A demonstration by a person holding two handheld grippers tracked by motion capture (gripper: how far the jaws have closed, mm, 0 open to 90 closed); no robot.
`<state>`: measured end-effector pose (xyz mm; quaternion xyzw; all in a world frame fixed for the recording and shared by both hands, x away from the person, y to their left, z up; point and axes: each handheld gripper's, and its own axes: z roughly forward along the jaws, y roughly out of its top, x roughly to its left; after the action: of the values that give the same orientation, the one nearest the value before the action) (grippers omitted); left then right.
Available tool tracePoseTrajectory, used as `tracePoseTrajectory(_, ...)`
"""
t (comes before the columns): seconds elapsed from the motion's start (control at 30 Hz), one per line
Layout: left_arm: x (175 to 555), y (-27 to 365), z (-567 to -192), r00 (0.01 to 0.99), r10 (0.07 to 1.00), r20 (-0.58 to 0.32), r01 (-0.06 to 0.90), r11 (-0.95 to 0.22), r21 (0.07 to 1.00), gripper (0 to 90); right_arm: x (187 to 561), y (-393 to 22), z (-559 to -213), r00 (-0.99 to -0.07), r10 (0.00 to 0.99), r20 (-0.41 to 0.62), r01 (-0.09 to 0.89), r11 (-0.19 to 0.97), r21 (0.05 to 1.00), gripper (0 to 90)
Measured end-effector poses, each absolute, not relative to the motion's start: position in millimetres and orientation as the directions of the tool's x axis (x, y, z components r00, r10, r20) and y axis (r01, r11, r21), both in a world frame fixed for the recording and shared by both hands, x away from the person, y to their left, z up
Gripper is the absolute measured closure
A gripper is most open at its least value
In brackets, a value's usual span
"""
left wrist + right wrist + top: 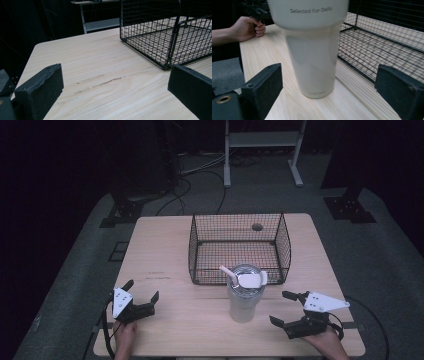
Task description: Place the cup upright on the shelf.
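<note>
Here, both the left gripper (142, 291) and right gripper (283, 308) are held spread wide, flanking an ungrasped tumbler (243, 297) before the wire basket (239, 249).

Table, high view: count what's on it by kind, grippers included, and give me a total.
Wire basket: 1
Tumbler with straw: 1
Grippers, left gripper and right gripper: 2
Total: 4
</note>
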<state>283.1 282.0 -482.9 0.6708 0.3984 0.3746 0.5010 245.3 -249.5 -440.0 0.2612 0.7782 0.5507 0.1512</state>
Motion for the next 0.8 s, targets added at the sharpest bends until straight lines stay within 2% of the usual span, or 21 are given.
tracePoseTrajectory(0.8, 283.1, 282.0, -483.0, 0.403, 0.909, 0.103, 0.159, -0.180, 0.971, 0.0, 253.1, -209.8, -442.2, -0.857, 0.513, 0.047, 0.217, 0.277, 0.936, 7.2)
